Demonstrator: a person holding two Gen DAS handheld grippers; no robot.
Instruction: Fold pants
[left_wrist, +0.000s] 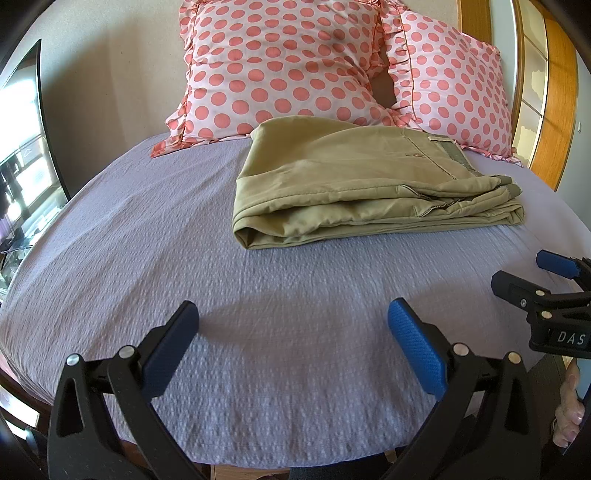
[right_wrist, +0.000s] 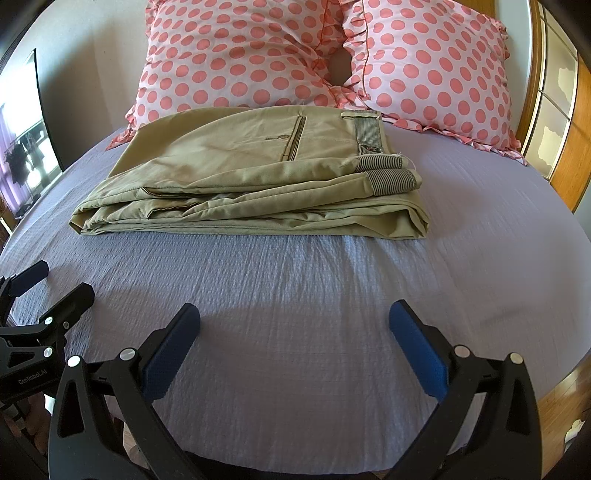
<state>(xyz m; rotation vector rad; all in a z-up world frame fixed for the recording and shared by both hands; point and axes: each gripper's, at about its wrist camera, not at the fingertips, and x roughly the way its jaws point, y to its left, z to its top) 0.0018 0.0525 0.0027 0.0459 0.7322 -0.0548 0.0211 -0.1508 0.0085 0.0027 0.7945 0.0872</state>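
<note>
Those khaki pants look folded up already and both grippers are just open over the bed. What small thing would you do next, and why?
Probably nothing more than drawing both grippers back. The khaki pants already lie in a stacked bundle on the purple bedspread in front of the polka-dot pillows. The left gripper and right gripper are open, empty and apart from the cloth, so the fold looks done.

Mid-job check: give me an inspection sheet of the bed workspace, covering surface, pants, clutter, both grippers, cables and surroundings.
Surface: lilac textured bedspread, lightly wrinkled, bare in front of the grippers.
Job's things: khaki pants lie folded in a flat stack near the pillows, striped waistband lining showing at the right end.
Clutter: two pink polka-dot pillows behind the pants.
Grippers: left hand-held gripper open, holding nothing; right hand-held gripper open, holding nothing; both short of the pants.
Cables: nothing seen.
Surroundings: wooden frame at right; window at left.
</note>
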